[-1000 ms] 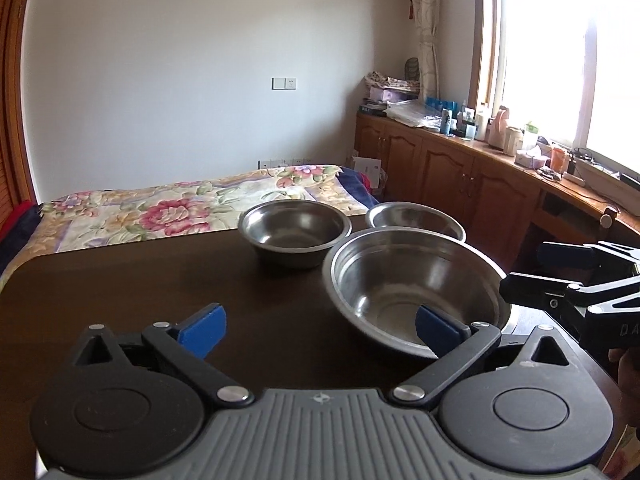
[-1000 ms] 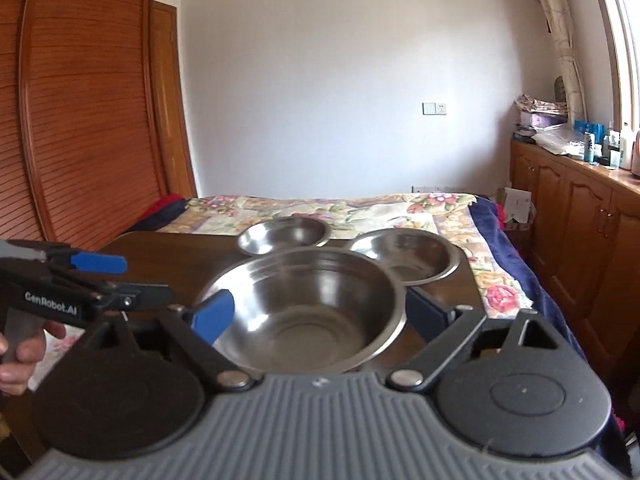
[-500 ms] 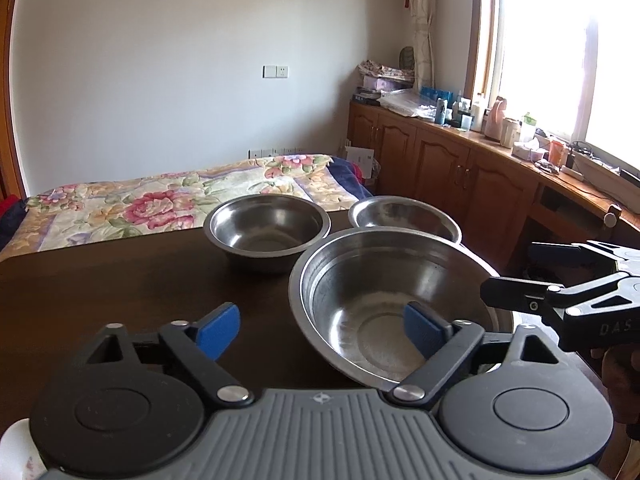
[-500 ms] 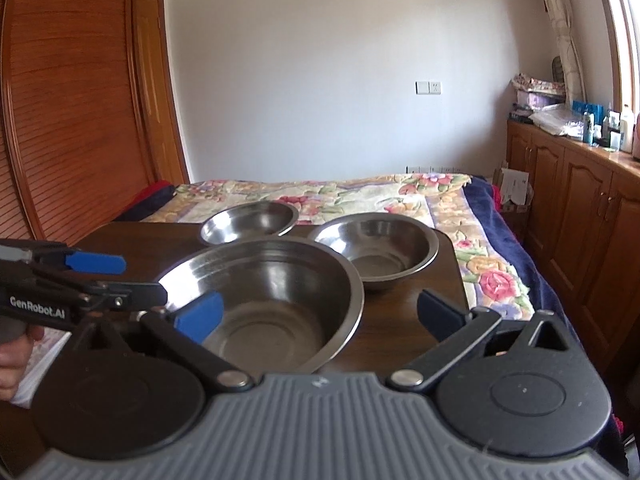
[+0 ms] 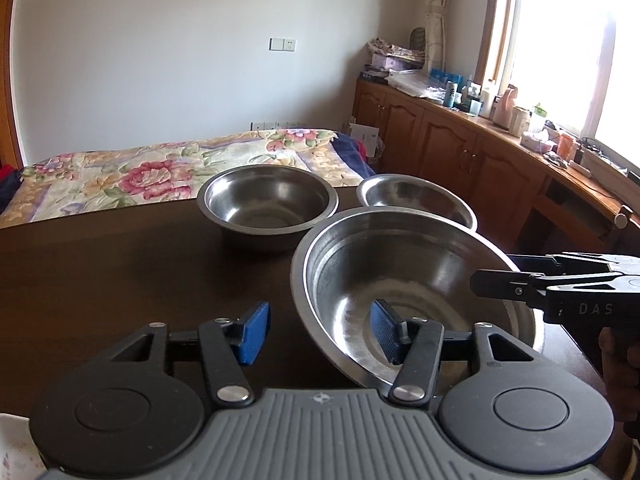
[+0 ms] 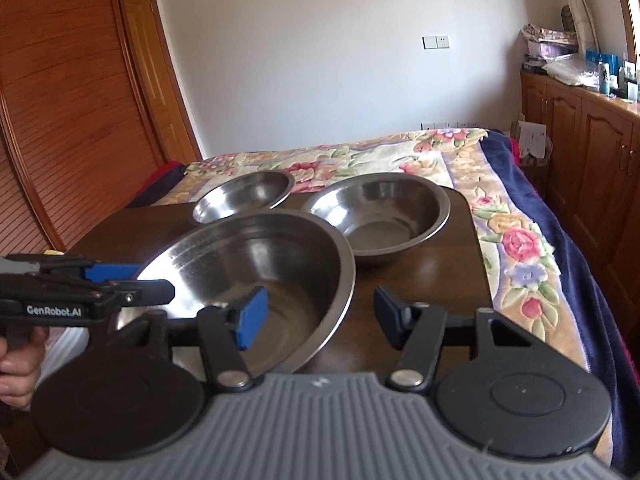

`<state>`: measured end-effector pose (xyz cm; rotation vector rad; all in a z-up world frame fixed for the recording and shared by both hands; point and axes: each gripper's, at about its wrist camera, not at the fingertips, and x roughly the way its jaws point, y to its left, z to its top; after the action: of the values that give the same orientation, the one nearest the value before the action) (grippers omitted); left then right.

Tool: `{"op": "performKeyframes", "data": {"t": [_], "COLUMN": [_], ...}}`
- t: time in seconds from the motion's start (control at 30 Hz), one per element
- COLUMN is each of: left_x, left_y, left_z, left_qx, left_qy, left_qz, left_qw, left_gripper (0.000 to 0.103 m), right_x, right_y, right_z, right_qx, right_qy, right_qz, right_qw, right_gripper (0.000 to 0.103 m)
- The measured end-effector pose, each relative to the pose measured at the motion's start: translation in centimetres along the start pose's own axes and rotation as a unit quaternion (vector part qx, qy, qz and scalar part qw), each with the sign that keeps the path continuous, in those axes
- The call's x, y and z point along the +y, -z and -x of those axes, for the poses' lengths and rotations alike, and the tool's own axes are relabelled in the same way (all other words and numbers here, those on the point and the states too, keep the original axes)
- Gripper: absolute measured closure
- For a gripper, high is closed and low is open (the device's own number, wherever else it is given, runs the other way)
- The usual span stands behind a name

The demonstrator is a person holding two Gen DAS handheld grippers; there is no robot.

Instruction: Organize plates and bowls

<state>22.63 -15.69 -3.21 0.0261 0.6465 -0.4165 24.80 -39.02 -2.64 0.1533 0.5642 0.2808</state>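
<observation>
Three steel bowls sit on a dark table (image 5: 100, 280). The big bowl (image 5: 400, 280) stands nearest, two smaller bowls (image 5: 268, 204) just behind it. Both the left gripper (image 5: 318, 332) and the right gripper (image 6: 318, 316) gape open, straddling its rim; a shallow pinch could let the slick metal slip.

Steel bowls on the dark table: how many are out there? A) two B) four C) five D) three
D: three show, the large bowl nearest, a medium bowl behind it, and a third bowl beside that, all on the table.
</observation>
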Motion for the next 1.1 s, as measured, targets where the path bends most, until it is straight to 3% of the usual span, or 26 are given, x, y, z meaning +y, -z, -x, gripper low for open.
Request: {"op": "performKeyframes", "data": {"t": [0.2,0.4,0.53,0.77,1.1], "left_x": [0.2,0.2,0.1,0.1,0.4], "left_y": [-0.2,-0.1,0.0,0.3,0.7], "left_z": [-0.4,-0.5,-0.2,0.6,2.7], "left_qx": [0.009,0.015,0.014,0.01,-0.011], "left_qy": [0.008,0.015,0.02,0.019,0.02], "left_qz": [0.01,0.01,0.009,0.012,0.002], "left_qw": [0.9999,0.9997,0.9997,0.9997,0.9997], "left_gripper": [0.024,0.038,0.044,0.044,0.045], "right_x": [0.2,0.3,0.3,0.2,1.2], "right_y": [0.1,0.1,0.1,0.6,1.0], "right_z": [-0.4,-0.4,-0.3,0.3,1.5], "right_qx": [0.01,0.014,0.012,0.005,-0.018], "right_qy": [-0.006,-0.015,-0.018,-0.021,-0.025], "right_qz": [0.002,-0.003,-0.008,-0.019,-0.026], "right_qw": [1.0,1.0,1.0,1.0,0.999], "right_gripper": [0.046,0.051,0.06,0.072,0.077]}}
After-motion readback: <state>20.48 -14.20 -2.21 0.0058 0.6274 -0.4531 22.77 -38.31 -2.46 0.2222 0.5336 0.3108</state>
